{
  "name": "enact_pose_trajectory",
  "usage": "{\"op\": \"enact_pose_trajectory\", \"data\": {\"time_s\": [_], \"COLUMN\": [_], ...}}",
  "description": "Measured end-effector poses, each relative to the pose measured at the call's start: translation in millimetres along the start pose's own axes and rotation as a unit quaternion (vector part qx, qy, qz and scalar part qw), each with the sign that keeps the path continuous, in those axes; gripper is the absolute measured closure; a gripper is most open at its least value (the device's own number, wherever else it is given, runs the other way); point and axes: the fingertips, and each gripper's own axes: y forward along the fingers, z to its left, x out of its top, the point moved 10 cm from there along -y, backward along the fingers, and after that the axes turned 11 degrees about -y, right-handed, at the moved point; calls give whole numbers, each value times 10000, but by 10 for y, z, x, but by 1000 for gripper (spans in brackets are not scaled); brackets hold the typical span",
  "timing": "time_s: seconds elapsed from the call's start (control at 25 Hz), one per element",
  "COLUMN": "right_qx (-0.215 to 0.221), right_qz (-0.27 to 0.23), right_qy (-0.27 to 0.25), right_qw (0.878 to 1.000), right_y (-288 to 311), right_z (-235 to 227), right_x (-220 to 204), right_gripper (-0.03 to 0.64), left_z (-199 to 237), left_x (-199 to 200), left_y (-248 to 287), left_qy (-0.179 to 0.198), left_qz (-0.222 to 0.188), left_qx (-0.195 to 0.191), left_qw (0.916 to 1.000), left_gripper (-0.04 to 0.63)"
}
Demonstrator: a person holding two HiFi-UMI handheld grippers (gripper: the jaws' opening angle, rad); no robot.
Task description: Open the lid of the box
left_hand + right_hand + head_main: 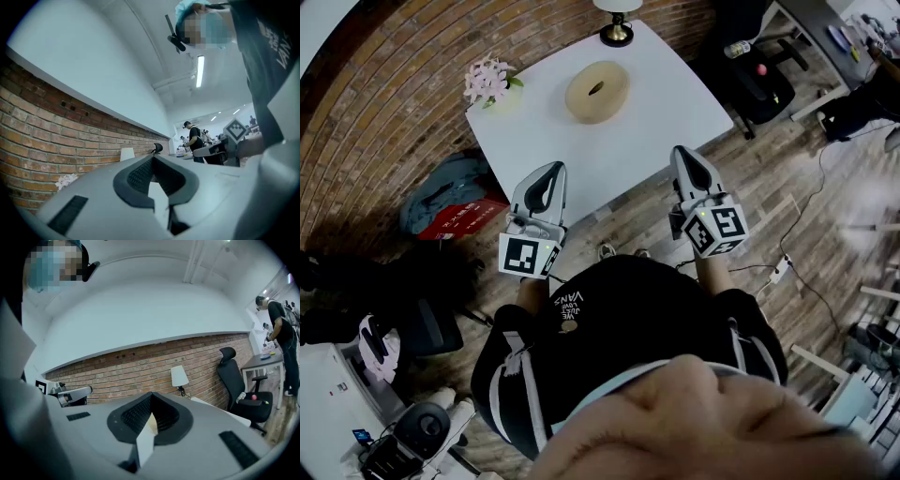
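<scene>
Holding our left gripper (551, 174) and right gripper (686, 159) clenched on nothing, we should part them first. The round tan box (596, 91) sits at twelve o'clock, well apart.

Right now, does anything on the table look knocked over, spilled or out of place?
Nothing stands out. The round box lies flat on the white table, the flowers and lamp stand at its far edge, and nothing is spilled.
</scene>
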Motion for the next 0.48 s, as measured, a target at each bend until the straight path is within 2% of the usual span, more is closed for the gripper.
{"op": "enact_pose_trajectory", "data": {"time_s": [0.28,0.48], "right_qx": [135,55], "right_qz": [-143,-164], "right_qy": [65,60], "right_qw": [9998,9998], "right_y": [-3,-5], "right_z": [60,85], "right_x": [-4,-24], "right_gripper": [614,614], "left_z": [4,23], "left_x": [-40,-89], "left_y": [-50,-47], "left_qy": [-116,-155], "left_qz": [-42,7], "left_qx": [53,11], "left_qw": [9999,9999], "left_gripper": [586,586]}}
